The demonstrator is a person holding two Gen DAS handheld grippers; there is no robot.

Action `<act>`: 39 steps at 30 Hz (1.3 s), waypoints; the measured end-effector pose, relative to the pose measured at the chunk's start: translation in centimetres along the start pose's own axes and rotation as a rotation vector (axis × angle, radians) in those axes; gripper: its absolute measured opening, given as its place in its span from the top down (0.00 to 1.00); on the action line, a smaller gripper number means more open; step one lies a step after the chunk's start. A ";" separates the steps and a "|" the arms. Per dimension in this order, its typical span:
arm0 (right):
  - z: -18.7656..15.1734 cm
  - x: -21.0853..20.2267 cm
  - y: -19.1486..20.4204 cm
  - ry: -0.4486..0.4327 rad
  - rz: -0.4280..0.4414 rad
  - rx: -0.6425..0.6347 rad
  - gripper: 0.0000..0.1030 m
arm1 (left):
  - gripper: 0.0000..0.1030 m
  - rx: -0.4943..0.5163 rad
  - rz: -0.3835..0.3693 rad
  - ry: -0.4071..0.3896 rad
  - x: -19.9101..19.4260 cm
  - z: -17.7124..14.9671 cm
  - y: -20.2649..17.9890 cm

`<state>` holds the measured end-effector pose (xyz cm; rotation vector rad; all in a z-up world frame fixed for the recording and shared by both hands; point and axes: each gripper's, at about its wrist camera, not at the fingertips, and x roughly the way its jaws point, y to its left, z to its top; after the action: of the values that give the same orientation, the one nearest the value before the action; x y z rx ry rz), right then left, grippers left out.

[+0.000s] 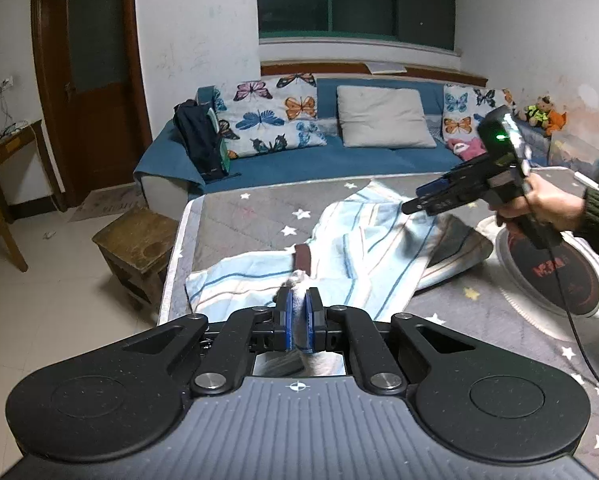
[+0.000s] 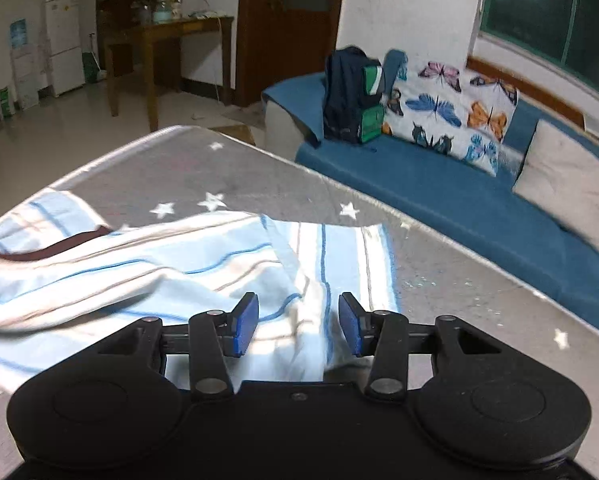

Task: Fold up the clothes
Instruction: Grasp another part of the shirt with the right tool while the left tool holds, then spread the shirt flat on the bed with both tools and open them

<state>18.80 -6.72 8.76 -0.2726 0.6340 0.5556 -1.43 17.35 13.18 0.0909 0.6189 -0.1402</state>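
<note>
A light blue striped shirt (image 1: 363,256) with a dark brown collar lies crumpled on the grey star-patterned bed (image 1: 243,220). My left gripper (image 1: 298,304) is shut on a fold of the shirt's near edge. My right gripper (image 1: 409,206) shows in the left wrist view, held in a hand above the shirt's right side. In the right wrist view the right gripper (image 2: 298,318) is open, its blue pads (image 2: 246,322) apart just above the shirt (image 2: 159,264), holding nothing.
A dark round cushion (image 1: 555,276) lies on the bed at the right. A wooden stool (image 1: 135,244) stands by the bed's left edge. A blue sofa (image 1: 319,160) with butterfly pillows and a dark backpack (image 2: 353,96) lies beyond. A wooden table (image 2: 167,40) stands near the door.
</note>
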 end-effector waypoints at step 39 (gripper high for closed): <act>-8.8 -10.6 7.0 0.012 0.098 -0.120 0.44 | 0.92 0.112 -0.090 0.122 -10.2 -10.1 -0.9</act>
<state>3.52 -8.77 8.02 -0.3591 0.6292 0.6882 -15.53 18.81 10.92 0.1812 0.7372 -0.2578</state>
